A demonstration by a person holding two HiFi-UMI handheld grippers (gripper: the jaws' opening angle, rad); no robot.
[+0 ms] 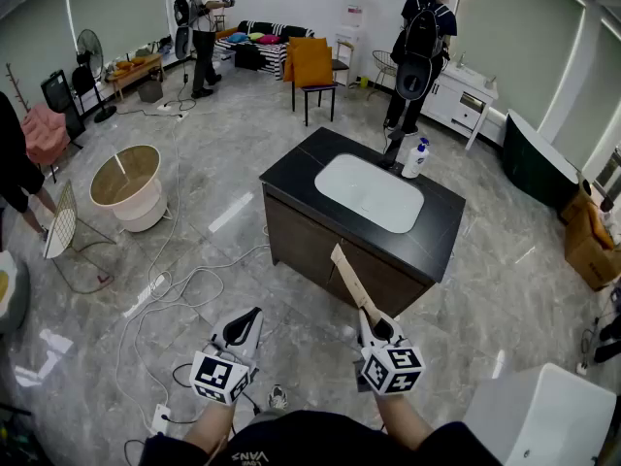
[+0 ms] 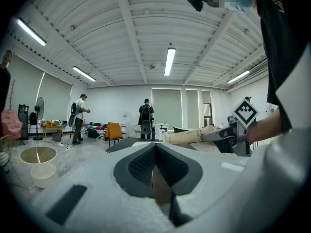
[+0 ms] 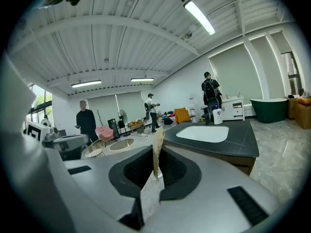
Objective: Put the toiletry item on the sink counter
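Observation:
A long, flat tan toiletry item sticks up and forward out of my right gripper, which is shut on its lower end. In the right gripper view the item stands edge-on between the dark pads. My left gripper hangs beside it at the left, shut with nothing in it; in its own view the jaws meet, and the tan item shows at the right. Ahead of both stands the black sink counter with a white basin. Both grippers are short of it, over the floor.
A white pump bottle and a dark faucet stand at the counter's far edge. Cables run over the floor at the left near a round white tub. Two people stand farther back. A white unit sits at the near right.

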